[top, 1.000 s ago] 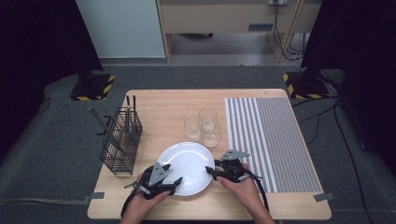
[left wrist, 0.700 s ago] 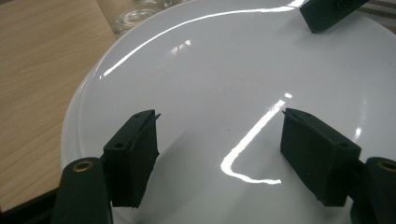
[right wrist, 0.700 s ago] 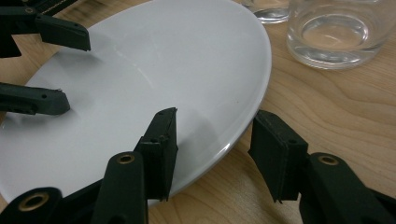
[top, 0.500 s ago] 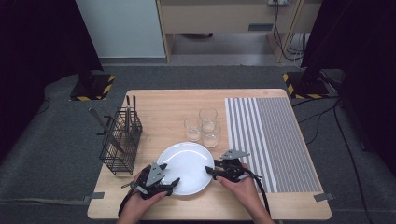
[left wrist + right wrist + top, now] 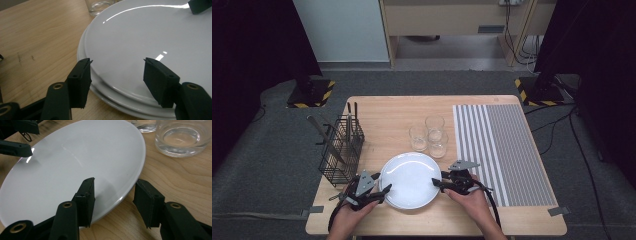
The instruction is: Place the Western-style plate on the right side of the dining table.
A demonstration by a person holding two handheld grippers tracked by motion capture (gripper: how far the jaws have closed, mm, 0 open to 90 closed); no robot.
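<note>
A stack of white plates (image 5: 409, 180) lies near the table's front edge. In the left gripper view the top plate (image 5: 150, 37) rests on a lower one whose rim (image 5: 120, 106) sticks out beneath it. My left gripper (image 5: 387, 191) is at the stack's left rim. Its jaws (image 5: 117, 75) have just been closing but stand apart, one over the wood and one over the plate, pressing on nothing. My right gripper (image 5: 436, 183) is at the right rim. Its jaws (image 5: 113, 195) are open, with the plate's (image 5: 75, 162) edge running between them.
Three clear glasses (image 5: 432, 136) stand just behind the plates; one (image 5: 182, 138) is close to the right gripper. A black wire basket (image 5: 341, 150) holding utensils is at the left. A striped grey mat (image 5: 502, 150) covers the table's right side.
My left gripper has slid leftward, from over the plate back to its left rim, and its jaws are narrower. The right gripper and the plates have not moved.
</note>
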